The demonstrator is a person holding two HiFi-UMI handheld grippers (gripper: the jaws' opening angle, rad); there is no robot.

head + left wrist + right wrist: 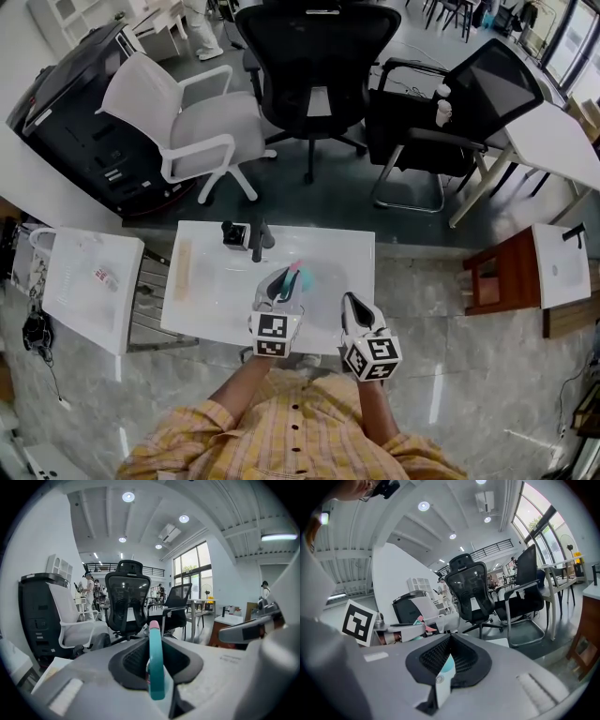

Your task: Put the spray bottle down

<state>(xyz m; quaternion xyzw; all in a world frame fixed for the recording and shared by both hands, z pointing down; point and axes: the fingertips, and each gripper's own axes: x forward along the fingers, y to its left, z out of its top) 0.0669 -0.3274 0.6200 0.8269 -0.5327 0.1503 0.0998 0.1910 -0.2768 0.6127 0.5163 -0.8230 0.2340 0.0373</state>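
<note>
bottle: spray bottle [155, 667], teal head w/ pink tip, is pinched in the left hand-held gripper [277, 292]; jaws are closed on it from both sides.
bottle place: held over the near half of the tabletop [211, 281], right of centre, close to the near edge. Contact of its base w/ the tabletop can't be told.
bottle axis: teal head is seen upright betw. the jaws in the left gripper view; pink tip is up and points away from the person, twd the far edge.
direction from gripper: bottle sits straight ahead of the left jaws; tabletop lies directly below it.
right hand-held gripper [354, 307]: jaws are pressed together, nothing seen pinched; held just right of the left one, at the near edge.
nearer hand: left, as the bottle is already in it.
next move (judged): bottle to be lowered straight down onto bare tabletop, then let go.
clearance: small black item [234, 234] at the far edge is well apart from the drop spot.
</note>
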